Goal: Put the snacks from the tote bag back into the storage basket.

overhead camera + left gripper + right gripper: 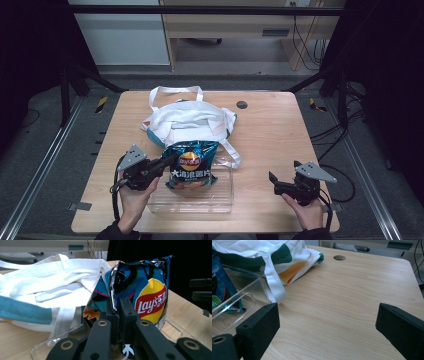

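Observation:
A blue Lay's chip bag stands upright in a clear plastic container at the table's near middle. My left gripper is shut on the bag's left edge; in the left gripper view the jaws pinch the crimped side seam of the chip bag. A white tote bag with teal trim lies just behind the container. My right gripper rests open over bare table to the right, nothing between its jaws. The right gripper view has the container and tote bag at its left.
A round cable hole sits in the wooden table near its far edge, also in the right gripper view as the cable hole. A tote strap trails beside the container. Black frame legs flank the table.

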Tool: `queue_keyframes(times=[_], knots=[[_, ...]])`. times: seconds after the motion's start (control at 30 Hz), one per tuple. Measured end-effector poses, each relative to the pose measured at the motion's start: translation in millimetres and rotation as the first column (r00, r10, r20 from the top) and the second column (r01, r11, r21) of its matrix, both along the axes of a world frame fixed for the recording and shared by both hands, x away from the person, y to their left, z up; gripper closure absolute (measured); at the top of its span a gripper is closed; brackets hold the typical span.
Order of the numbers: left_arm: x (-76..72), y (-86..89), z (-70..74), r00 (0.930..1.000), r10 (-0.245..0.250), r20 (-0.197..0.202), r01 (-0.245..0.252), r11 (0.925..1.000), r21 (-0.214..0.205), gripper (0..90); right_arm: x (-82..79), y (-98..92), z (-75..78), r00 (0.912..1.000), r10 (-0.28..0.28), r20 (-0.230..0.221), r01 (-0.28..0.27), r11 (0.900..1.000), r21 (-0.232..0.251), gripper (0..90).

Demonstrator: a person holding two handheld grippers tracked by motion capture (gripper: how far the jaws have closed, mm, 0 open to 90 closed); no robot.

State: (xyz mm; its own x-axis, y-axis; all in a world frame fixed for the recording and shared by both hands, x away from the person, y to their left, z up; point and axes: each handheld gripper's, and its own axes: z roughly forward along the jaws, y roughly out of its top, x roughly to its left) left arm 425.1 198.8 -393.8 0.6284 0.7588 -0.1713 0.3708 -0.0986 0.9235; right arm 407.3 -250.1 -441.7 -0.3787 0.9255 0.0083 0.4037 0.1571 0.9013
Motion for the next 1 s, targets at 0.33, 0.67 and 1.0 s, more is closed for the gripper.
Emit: queue_keyframes(times=[0.33,0.67,1.0], knots=[[12.5,-2.9,0.7,0.9998,0.020,0.006,-0.020,0.9997,0.016,85.1,0.4,0.2,-0.4,1.0000,0.002,-0.004,-0.002,1.0000,-0.002,5.5],[18.7,-6.1,0.8,0.9994,0.032,0.010,-0.032,0.9993,0.018,81.0,1.0,0.3,-1.0,1.0000,0.003,-0.004,-0.003,1.0000,-0.003,5.5],[20.8,-5.0,0.2,0.9984,0.049,0.029,-0.050,0.9983,0.030,69.6,1.3,0.7,-1.3,1.0000,0.003,-0.007,-0.003,1.0000,-0.001,5.5]])
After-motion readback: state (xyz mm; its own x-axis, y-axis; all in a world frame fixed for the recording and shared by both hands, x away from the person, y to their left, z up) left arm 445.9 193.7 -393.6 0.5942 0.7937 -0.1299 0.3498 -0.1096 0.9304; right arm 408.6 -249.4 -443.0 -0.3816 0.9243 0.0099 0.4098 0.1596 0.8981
